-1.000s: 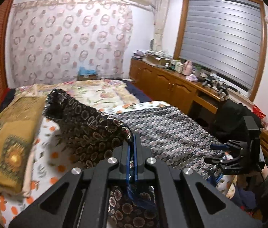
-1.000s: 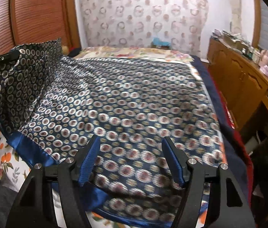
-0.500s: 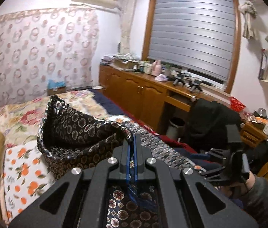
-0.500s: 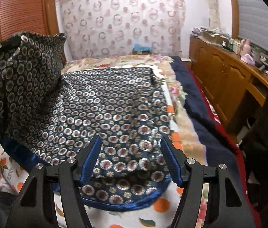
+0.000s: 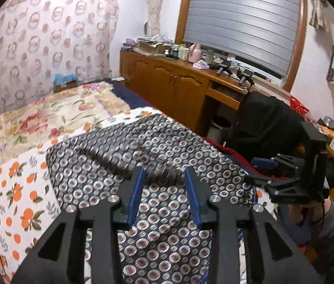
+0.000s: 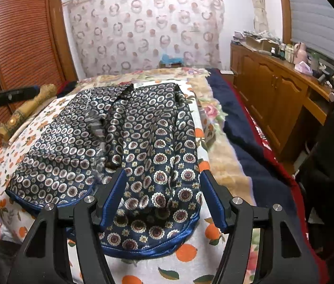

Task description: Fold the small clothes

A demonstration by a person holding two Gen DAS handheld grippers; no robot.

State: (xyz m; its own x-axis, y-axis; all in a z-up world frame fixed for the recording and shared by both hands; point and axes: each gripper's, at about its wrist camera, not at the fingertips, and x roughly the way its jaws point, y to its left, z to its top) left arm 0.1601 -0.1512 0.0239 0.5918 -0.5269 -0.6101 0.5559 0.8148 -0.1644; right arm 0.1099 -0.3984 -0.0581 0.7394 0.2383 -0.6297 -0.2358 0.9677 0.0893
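1. left gripper: jaws spread apart with nothing between them, hovering over the patterned garment.
2. right gripper: jaws also wide apart and empty, poised above the near end of the garment.
3. the garment, dark blue with ringed dots and a shiny blue hem, lies folded over on itself on the orange-print sheet.
4. a floral blanket lies beyond it on the bed.
5. a wooden cabinet runs along the right, under the window blind.
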